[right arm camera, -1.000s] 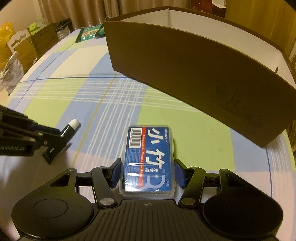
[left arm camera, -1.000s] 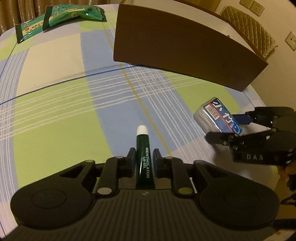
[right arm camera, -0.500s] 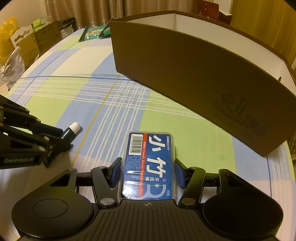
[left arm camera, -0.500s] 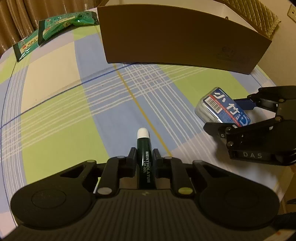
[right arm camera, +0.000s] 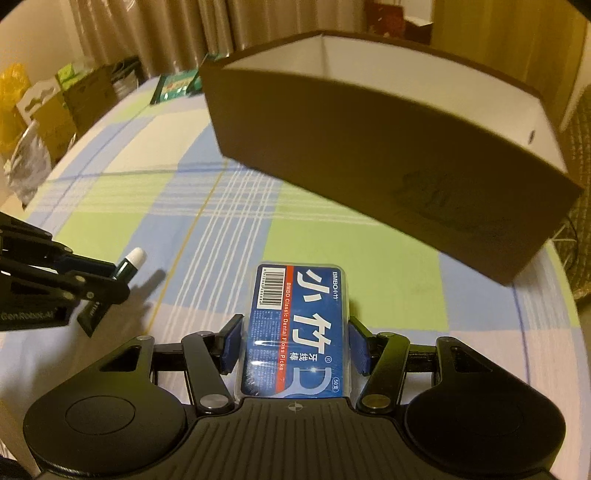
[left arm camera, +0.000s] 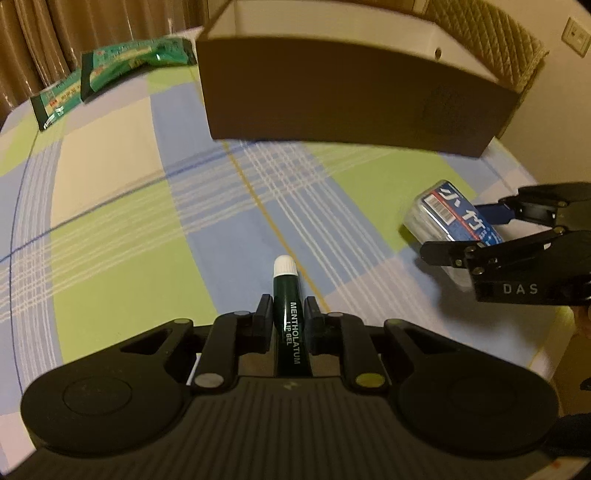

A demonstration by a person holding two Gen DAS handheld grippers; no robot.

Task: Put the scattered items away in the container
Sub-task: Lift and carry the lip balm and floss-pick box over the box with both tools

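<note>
My left gripper (left arm camera: 288,314) is shut on a dark green lip gel tube (left arm camera: 291,332) with a white cap, held above the checked cloth. The same tube (right arm camera: 135,256) and left gripper (right arm camera: 116,280) show at the left of the right wrist view. My right gripper (right arm camera: 295,339) is shut on a blue floss pick box (right arm camera: 299,314), blue pads pressing both long sides. In the left wrist view that floss box (left arm camera: 450,210) and right gripper (left arm camera: 461,232) hang at the right. The brown container (left arm camera: 351,99) with a white inside stands ahead of both, also seen as the container (right arm camera: 369,147).
Two green packets (left arm camera: 136,59) lie at the far left of the table (left arm camera: 110,236), left of the container. A quilted chair back (left arm camera: 491,22) stands behind it. Cardboard boxes and bags (right arm camera: 48,110) sit beyond the table's left edge. The table's rounded edge runs close on the right.
Both grippers have risen with their items and moved toward the brown container. Its white inside now shows over the near wall.
</note>
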